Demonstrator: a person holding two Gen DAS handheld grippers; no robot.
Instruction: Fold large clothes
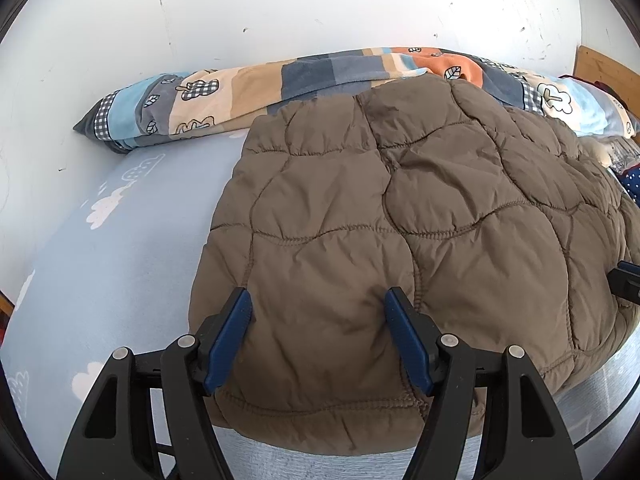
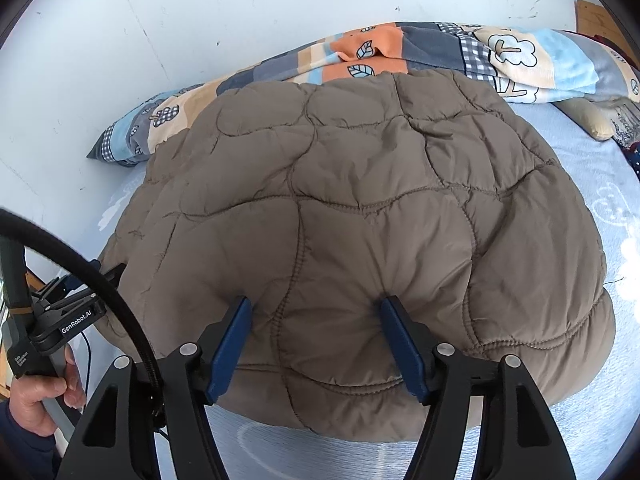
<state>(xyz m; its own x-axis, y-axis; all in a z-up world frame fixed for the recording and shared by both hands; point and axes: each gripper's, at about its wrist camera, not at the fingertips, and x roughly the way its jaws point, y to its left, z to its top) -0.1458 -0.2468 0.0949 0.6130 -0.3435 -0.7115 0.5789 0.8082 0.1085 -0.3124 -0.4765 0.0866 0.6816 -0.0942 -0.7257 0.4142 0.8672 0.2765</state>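
Item: one brown quilted jacket [image 1: 400, 220], puffy, stitched in irregular rounded panels, creased, lying in a thick mound on my bed. Its near hem bulges at 6 o'clock in both wrist views; its far edge at 12 o'clock overlaps a patchwork blanket [image 1: 240, 88].

My left gripper [image 1: 318, 300]: jaws spread wide, both blue pads [image 1: 230, 340] pressing down on the jacket's near left part, fabric dimpled at each tip, nothing pinched between them. From the right wrist view this gripper [image 2: 110, 270] shows at 9 o'clock, tip at the jacket's left edge, my left hand [image 2: 36, 396] wrapped round its handle below.

My right gripper [image 2: 316, 300]: jaws likewise wide, blue pads [image 2: 404, 344] resting on the jacket near its hem, a stitched seam running between them. From the left wrist view a bit of it [image 1: 626, 280] peeks in at 3 o'clock, at the jacket's right side.

Under all: pale blue sheet [image 1: 112, 248] with white cloud prints. Behind, at 12 o'clock, a white wall [image 1: 280, 8]. A black cable [image 2: 100, 280] arcs across at 8 o'clock in the right wrist view.
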